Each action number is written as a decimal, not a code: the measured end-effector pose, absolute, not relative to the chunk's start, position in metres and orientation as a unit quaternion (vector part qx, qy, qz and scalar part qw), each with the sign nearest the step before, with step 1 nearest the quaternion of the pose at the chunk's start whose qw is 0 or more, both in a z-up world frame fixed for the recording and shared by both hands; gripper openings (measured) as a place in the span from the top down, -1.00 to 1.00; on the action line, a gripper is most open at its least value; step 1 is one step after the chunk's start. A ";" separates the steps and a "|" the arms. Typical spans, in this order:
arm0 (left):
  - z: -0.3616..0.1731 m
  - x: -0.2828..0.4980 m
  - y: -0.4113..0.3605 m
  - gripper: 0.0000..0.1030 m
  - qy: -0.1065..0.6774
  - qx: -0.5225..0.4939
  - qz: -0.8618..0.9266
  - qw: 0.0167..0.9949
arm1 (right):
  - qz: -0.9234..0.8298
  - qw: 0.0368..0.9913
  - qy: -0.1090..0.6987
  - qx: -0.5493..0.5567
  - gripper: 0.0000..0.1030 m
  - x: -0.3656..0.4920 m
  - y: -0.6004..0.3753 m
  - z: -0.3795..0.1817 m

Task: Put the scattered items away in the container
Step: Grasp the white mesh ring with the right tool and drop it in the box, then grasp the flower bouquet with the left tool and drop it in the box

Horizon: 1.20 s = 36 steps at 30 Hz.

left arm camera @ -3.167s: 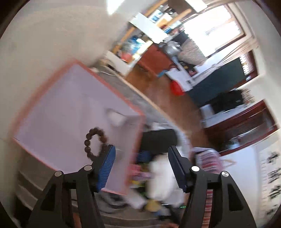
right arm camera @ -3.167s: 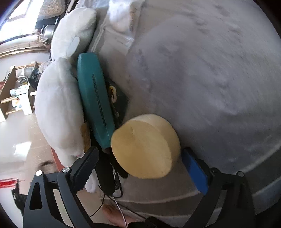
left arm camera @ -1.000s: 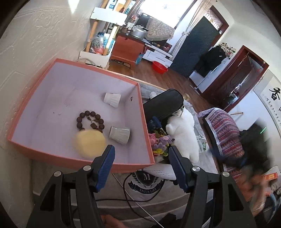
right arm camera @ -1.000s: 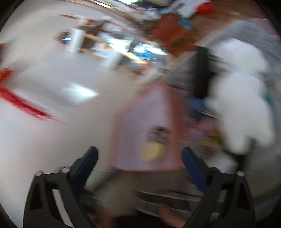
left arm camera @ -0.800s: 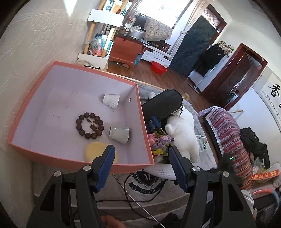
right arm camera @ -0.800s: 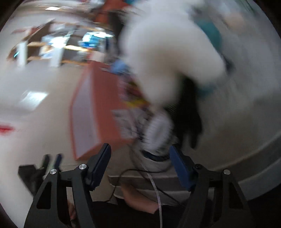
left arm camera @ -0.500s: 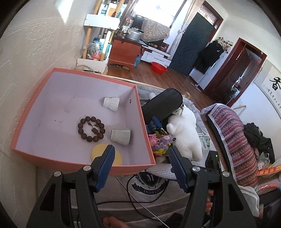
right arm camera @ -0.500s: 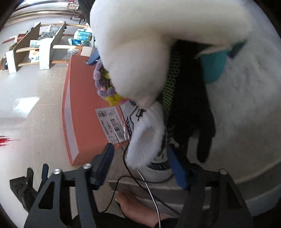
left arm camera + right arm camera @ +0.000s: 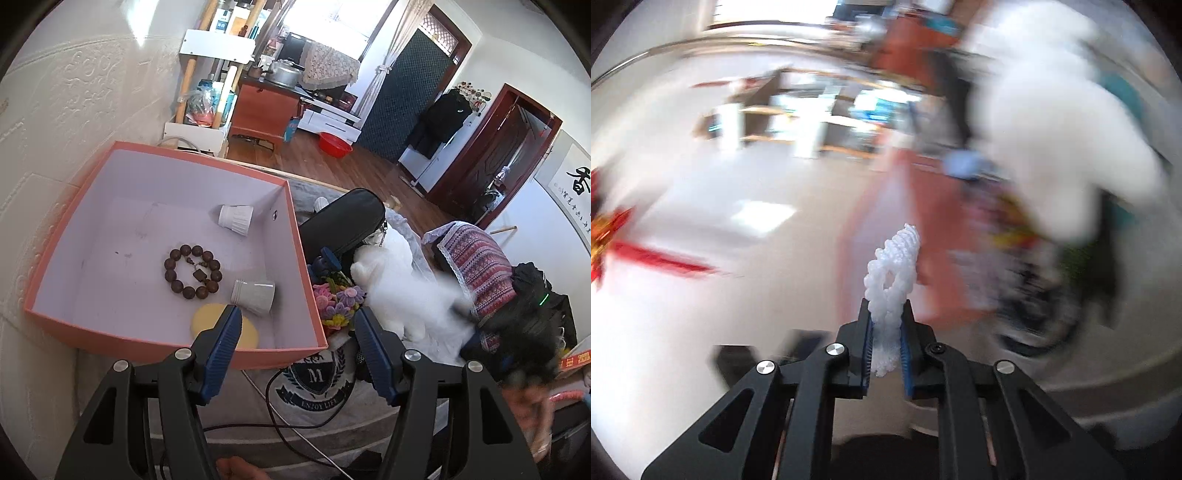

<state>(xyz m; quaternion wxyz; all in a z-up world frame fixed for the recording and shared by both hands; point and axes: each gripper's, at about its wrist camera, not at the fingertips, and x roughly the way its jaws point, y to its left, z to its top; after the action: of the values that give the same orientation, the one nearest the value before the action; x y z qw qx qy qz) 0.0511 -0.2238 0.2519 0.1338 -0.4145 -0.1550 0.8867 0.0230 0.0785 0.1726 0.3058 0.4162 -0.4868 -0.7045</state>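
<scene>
**Open box on a cluttered grey bed, white foam net in the right gripper**

A grey bed cover lies against a cream embossed wall; beyond it are a wooden floor, a red basin and a dark door. On the bed stands an orange cardboard box with a pale lining, holding a brown bead bracelet, two white ribbed cups and a yellow round disc. Beside it crowd a white plush toy, a black case and knitted flowers. The left gripper hovers with jaws apart, empty. The right gripper is closing, its pads clamped on a white foam net sleeve; its view is blurred.
</scene>
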 end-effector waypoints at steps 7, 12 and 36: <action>0.251 0.052 -0.225 -0.22 -0.151 -0.415 0.888 0.127 | -0.742 0.344 -0.401 0.413 -0.84 -0.004 -0.004 0.259; 0.246 0.045 -0.221 -0.22 -0.145 -0.436 0.879 0.128 | -0.771 0.365 -0.352 0.385 -0.75 0.019 0.033 0.265; 0.100 -0.116 0.004 0.60 0.151 -0.602 0.768 0.160 | -0.711 0.249 -0.536 0.381 -0.67 0.010 0.253 0.127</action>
<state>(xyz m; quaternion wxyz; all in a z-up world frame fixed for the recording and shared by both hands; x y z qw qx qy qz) -0.1164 0.0038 0.1002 0.1601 -0.6020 0.1507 0.7677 0.0102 0.2532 0.1269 0.2488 0.3810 -0.5362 -0.7110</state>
